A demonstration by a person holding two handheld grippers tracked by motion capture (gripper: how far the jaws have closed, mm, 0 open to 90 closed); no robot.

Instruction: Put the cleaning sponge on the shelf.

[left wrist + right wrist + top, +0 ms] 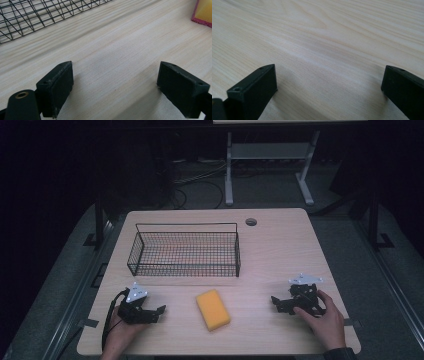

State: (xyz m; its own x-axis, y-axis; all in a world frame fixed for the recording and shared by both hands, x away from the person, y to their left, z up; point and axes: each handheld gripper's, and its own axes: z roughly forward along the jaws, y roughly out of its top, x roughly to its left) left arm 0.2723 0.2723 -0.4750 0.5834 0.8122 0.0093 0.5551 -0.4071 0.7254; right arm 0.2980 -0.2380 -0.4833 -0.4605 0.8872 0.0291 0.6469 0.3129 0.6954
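Yellow sponge (213, 309) is lying ungrasped between both open grippers (159, 312) (275, 302); next, grip it, basket (185, 251) at 12 o'clock.

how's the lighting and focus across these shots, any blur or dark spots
High view: the pale wooden table is evenly lit while the room behind is nearly black; the yellow rectangular sponge is sharp. Left gripper view: the black wire basket looks slightly soft, and soft shadows fall by the jaws. Right gripper view: wood grain blurs far off, jaws dark.
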